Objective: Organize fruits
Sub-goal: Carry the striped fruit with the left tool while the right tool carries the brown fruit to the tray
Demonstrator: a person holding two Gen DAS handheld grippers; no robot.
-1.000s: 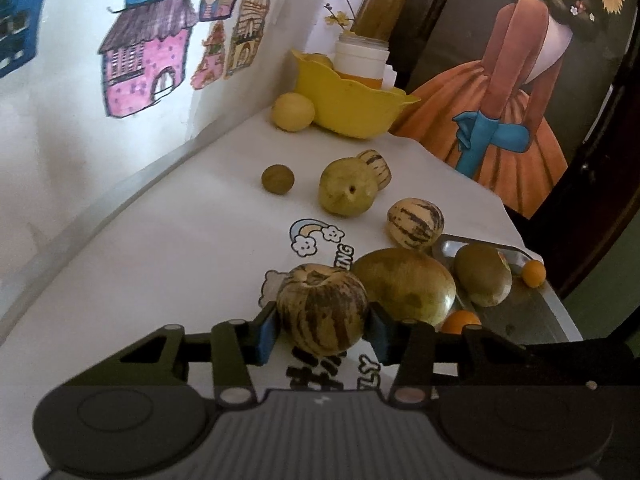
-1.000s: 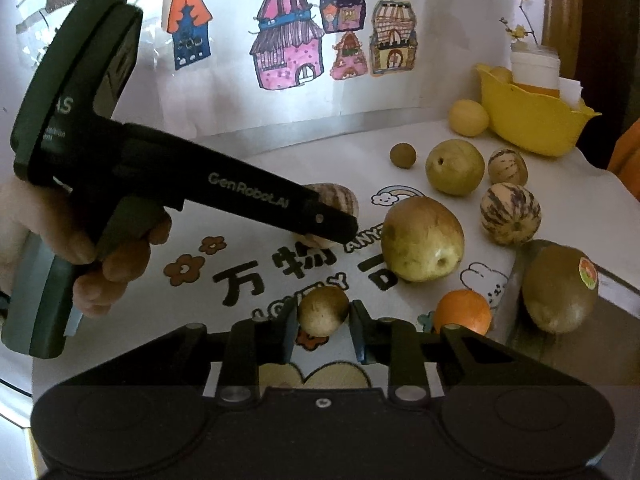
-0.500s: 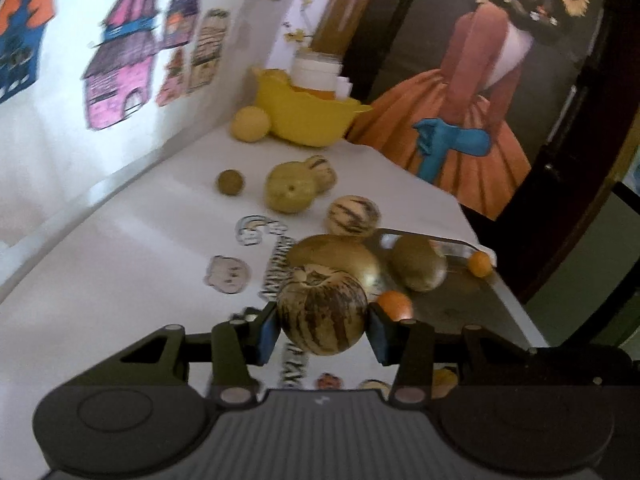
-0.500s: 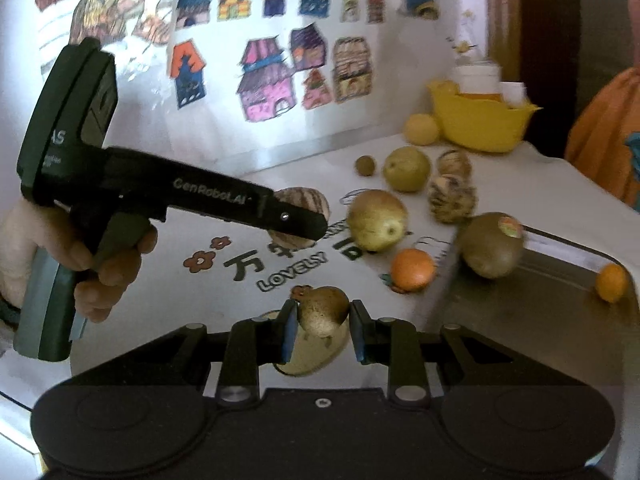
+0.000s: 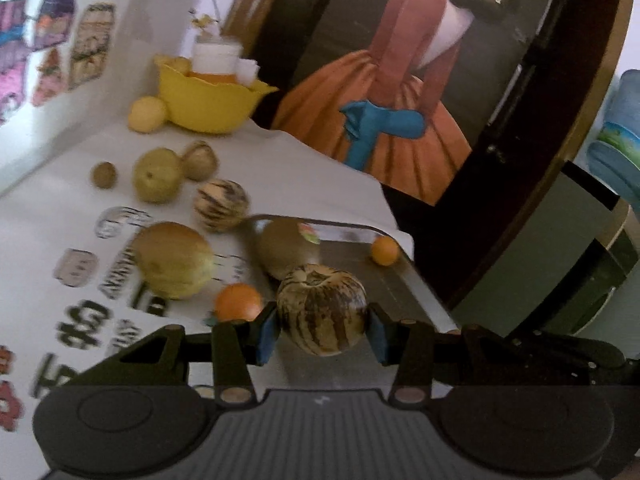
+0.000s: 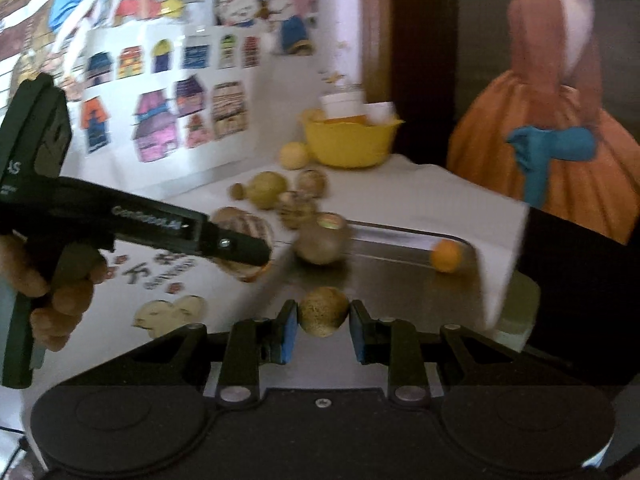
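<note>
My left gripper [image 5: 322, 334] is shut on a striped melon [image 5: 322, 308] and holds it above the near left edge of the metal tray [image 5: 400, 292]. My right gripper [image 6: 323, 326] is shut on a small brown fruit [image 6: 323, 316] over the tray [image 6: 400, 280]. The tray holds a brown pear with a sticker [image 5: 286, 252] and a small orange [image 5: 385, 251]. An orange [image 5: 238, 302], a big yellow-green pear [image 5: 172, 266] and a second striped melon [image 5: 221, 205] lie left of the tray. The left gripper body [image 6: 120, 216] shows in the right wrist view.
A yellow bowl [image 5: 208, 100] with a white jar stands at the back, a lemon [image 5: 147, 114] beside it. More fruits [image 5: 158, 176] lie on the white printed cloth. The table edge drops off right of the tray. A painted screen stands behind.
Both grippers have lifted and swung right, carrying their fruits from over the cloth to over the tray.
</note>
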